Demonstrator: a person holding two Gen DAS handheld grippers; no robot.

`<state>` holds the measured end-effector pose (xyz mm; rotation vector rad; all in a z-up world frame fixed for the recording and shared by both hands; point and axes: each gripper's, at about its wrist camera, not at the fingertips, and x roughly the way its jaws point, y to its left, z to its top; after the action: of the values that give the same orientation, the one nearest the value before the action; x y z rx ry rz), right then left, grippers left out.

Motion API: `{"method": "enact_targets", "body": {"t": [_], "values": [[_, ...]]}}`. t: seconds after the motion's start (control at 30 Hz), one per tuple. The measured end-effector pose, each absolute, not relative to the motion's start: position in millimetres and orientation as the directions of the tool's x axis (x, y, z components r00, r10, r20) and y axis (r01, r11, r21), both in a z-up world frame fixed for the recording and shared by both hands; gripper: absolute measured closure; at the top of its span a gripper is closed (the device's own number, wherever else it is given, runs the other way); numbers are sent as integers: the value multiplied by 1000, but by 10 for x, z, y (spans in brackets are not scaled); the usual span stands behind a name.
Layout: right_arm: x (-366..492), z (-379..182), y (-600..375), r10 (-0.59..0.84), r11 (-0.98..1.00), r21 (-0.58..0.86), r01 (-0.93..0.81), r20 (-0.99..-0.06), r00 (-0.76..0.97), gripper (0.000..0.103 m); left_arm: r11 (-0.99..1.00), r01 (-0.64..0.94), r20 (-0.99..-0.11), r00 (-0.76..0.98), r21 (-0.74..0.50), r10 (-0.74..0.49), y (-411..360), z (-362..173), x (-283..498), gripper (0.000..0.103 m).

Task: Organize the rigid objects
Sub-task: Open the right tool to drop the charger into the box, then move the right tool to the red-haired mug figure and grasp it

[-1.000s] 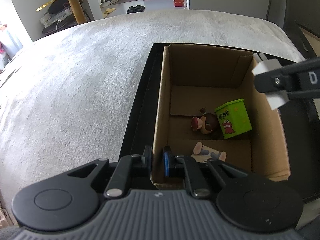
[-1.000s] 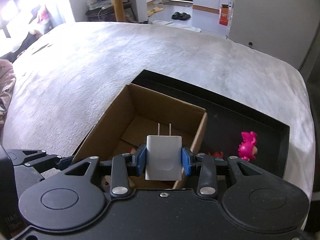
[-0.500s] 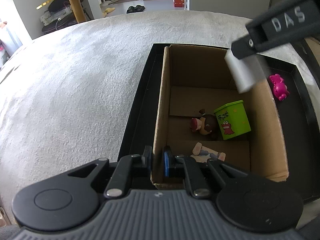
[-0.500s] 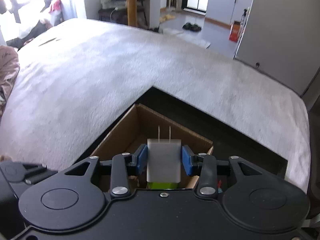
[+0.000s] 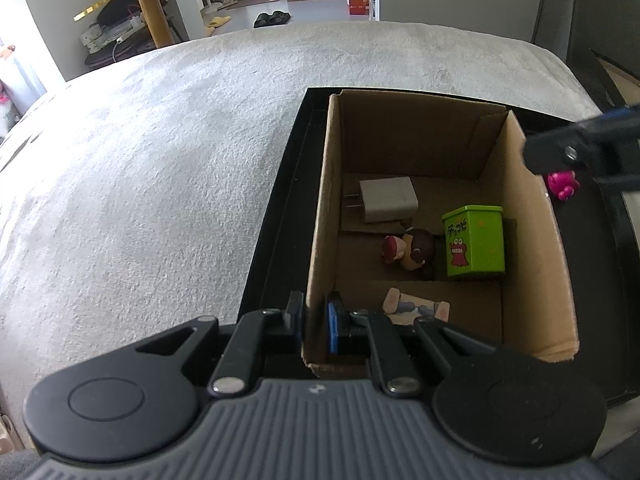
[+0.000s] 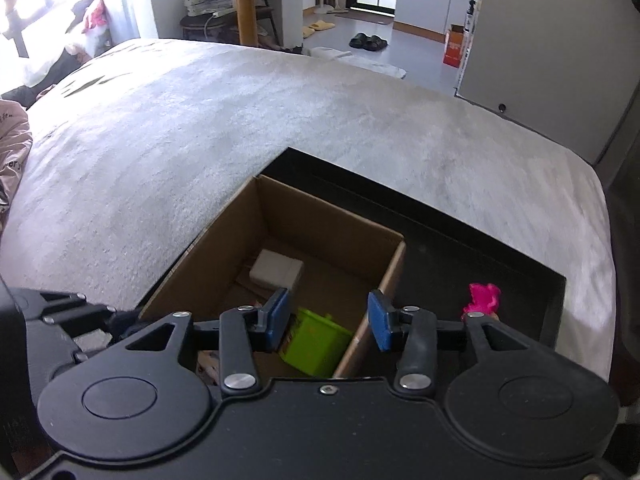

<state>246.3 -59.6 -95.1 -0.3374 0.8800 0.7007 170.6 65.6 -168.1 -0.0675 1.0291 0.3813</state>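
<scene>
An open cardboard box (image 5: 320, 216) stands in a black tray (image 5: 276, 216) on a white carpet. My left gripper (image 5: 316, 320) is shut on the box's near left wall. Inside lie a white plug adapter (image 5: 388, 199), a green toy box (image 5: 474, 240), a brown-haired figurine (image 5: 412, 250) and a small lying figure (image 5: 416, 307). My right gripper (image 6: 329, 320) is open and empty above the box (image 6: 384, 256), over the green toy box (image 6: 316, 346); the adapter (image 6: 276, 272) lies below it. A pink toy (image 6: 482, 298) sits in the tray right of the box.
The pink toy (image 5: 562, 184) lies in the tray outside the box's right wall. The white carpet (image 5: 140, 180) spreads to the left and beyond. A gold-topped table (image 6: 244, 8) and slippers stand far behind.
My right gripper opened and let go of the white adapter, which now lies on the box floor at the back left. The left gripper has not moved.
</scene>
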Motion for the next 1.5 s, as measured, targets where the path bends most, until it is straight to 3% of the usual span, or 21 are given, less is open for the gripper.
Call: {"method": "enact_targets", "body": {"t": [0.27,1.5], "values": [[2485,-1000,-918,397,765,13,-643,-797,456,48,931,-337,-844,450,141,291,620,-1689,1712,92],[2894,-1959,-1369,413,798,128,-589,-828,379,49,893,-281,-823,361,351,437,345,-1799,1871,89]]}}
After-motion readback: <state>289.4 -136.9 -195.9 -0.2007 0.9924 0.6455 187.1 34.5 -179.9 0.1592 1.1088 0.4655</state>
